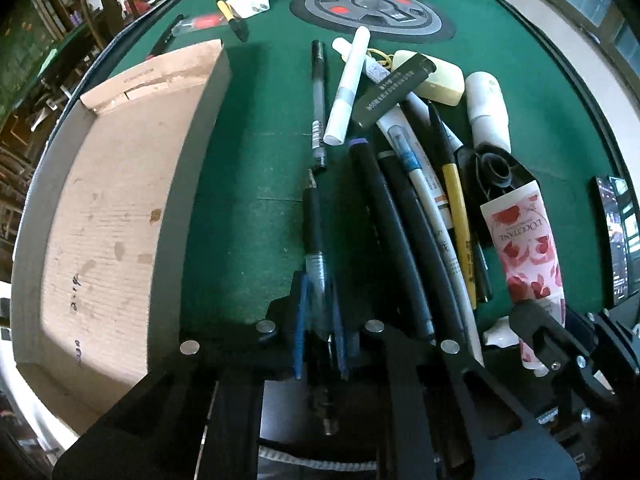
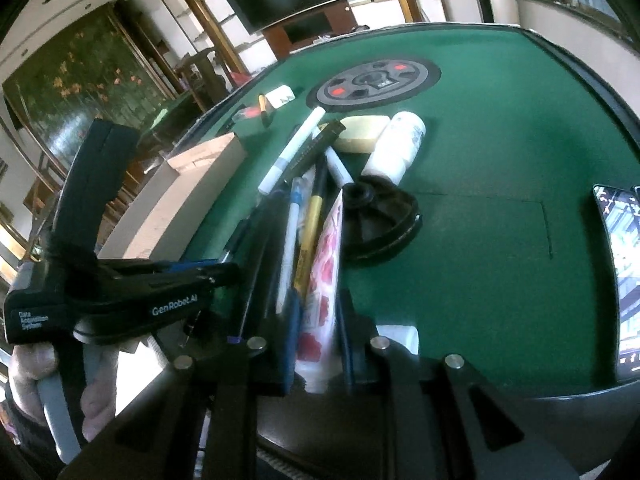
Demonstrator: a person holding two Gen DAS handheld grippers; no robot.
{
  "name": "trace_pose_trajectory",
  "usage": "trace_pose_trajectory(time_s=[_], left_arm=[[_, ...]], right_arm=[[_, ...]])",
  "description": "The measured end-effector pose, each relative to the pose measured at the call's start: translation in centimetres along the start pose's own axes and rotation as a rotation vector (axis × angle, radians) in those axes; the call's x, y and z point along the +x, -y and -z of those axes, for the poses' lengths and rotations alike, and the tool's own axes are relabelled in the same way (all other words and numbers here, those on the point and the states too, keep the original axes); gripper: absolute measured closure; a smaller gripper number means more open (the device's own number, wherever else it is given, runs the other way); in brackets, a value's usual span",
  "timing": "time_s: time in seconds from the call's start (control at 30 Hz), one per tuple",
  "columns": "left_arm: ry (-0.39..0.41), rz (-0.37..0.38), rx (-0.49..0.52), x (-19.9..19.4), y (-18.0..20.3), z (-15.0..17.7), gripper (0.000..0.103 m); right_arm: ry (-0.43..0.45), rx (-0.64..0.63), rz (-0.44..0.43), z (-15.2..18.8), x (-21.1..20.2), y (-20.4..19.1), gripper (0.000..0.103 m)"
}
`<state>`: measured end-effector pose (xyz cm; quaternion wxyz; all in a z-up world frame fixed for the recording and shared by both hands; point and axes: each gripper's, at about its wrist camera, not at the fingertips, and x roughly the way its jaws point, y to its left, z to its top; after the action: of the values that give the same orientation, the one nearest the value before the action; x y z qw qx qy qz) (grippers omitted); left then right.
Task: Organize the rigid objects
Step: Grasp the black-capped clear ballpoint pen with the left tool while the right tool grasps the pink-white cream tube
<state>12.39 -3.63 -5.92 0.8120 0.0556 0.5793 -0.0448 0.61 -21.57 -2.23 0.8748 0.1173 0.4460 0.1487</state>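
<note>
— While I have both tools loaded, tell me what you read from the feeds.

— Your left gripper (image 1: 320, 312) is clamped on a black gel pen (image 1: 313, 224), tip pointing up the frame, low centre of the left view. Your right gripper (image 2: 316, 320) is closed around the rose-print hand cream tube (image 2: 324, 276), bottom centre of the right view. Everything else sits heaped on the green felt table (image 1: 256, 168): markers, a white marker (image 1: 347, 88), a yellow pencil (image 1: 460, 220), a black reel (image 2: 380, 220) and a white bottle (image 2: 396, 148).

— And the cardboard box (image 1: 112, 208)?

— It fills the left of the left view, open, well apart from the heap.

— I judge the pen goes there first. I want to lift it straight before swinging left, so the barrel doesn't drag the markers lying just beside it.

— Agreed. Keep the tube raised and level too; its far end lies against the pencil, so pull it out slowly.
</note>
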Motion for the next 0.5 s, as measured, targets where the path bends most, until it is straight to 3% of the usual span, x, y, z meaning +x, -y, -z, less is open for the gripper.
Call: trace_pose_trajectory(time_s=[0.1,0.5], left_arm=[[0.038,0.015,-0.025,0.2,-0.4,0.4,0.093],[0.115,0.254,-0.135,-4.3,-4.0,2.6,0.093]], right_arm=[[0.003,-0.007,0.022,-0.3,0.0,-0.2,0.087],[0.048,-0.075,0.091,-0.8,-0.9,-3.1,0.087]])
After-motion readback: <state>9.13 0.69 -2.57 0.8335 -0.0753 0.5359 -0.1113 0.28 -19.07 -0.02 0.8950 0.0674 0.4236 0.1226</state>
